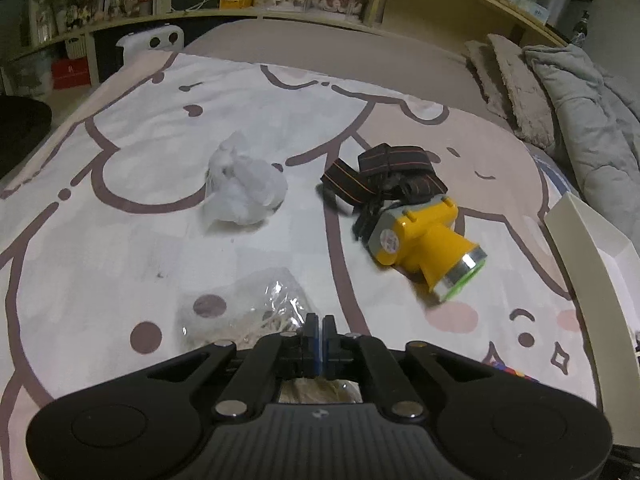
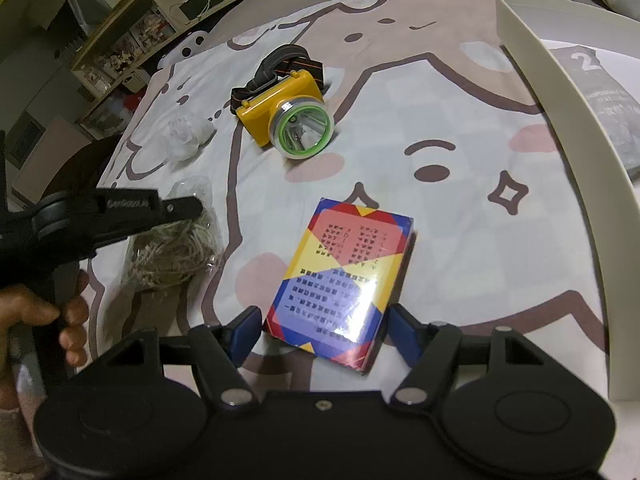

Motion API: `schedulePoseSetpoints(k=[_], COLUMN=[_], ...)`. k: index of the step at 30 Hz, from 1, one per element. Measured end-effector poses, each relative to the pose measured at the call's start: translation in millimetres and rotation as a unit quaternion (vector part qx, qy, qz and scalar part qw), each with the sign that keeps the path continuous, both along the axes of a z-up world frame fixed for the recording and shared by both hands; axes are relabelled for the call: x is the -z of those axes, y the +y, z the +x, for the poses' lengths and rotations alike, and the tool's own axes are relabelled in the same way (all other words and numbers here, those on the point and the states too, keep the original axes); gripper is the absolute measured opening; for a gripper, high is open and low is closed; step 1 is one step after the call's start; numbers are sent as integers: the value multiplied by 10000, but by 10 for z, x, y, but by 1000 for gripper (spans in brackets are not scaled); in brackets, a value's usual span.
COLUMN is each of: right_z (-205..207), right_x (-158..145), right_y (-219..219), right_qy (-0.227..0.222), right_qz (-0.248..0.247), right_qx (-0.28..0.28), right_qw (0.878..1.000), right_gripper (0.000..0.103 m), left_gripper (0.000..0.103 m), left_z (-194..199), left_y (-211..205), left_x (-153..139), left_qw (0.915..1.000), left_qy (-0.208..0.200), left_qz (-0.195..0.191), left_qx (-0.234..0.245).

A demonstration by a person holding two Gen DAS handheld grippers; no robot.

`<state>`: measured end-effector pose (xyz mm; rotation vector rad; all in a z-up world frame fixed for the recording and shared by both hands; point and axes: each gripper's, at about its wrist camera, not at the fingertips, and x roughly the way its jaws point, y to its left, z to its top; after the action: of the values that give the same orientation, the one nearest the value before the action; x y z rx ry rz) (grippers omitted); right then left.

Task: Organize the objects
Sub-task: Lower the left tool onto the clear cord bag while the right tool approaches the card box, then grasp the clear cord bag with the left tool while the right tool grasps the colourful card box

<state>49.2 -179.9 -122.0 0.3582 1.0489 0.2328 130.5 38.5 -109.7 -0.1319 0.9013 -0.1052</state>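
Spread wide, the right gripper [image 2: 323, 330] straddles the near end of a colourful card box [image 2: 344, 276] lying flat on the cartoon bedsheet [image 2: 460, 208], fingers [image 2: 404, 330] not touching it. Left gripper [image 1: 319, 334] fingers are pressed together over a clear bag of twine [image 1: 256, 312]. Beyond lie a yellow headlamp [image 1: 416, 232] and a crumpled white bag [image 1: 244, 192], with a white tray [image 2: 560, 92] at right.

The headlamp [image 2: 286, 114] has glossy yellow plastic, a shiny metal-looking bezel and a woven cloth strap. The box [image 2: 346, 278] wears glossy film. Crinkly clear plastic bags [image 1: 256, 312] lie on the matt cloth blanket [image 2: 460, 216].
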Motion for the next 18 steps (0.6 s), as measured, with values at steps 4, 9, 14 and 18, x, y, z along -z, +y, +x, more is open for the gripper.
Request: schedulePoseSetpoints(k=[4, 9, 14, 18], right_z=[7, 26, 20, 17], right_x=[10, 10, 2, -3], right_y=[-9, -8, -23, -30], right_qy=[10, 42, 42, 50], right_qz=[30, 40, 75, 83], right_qx=[-7, 9, 10, -12], right_qw=[10000, 10000, 10000, 10000], right_gripper=[71, 72, 71, 71], left_gripper=[16, 97, 97, 97], left_z=[-27, -132, -111, -124], left_y=[7, -175, -328, -201], left_x=[-63, -246, -97, 6], left_qw=[9999, 9981, 9933, 9849], left_qy=[16, -120, 254, 466], left_qz=[-42, 454, 1103, 1548], left_qx=[-115, -396, -226, -612])
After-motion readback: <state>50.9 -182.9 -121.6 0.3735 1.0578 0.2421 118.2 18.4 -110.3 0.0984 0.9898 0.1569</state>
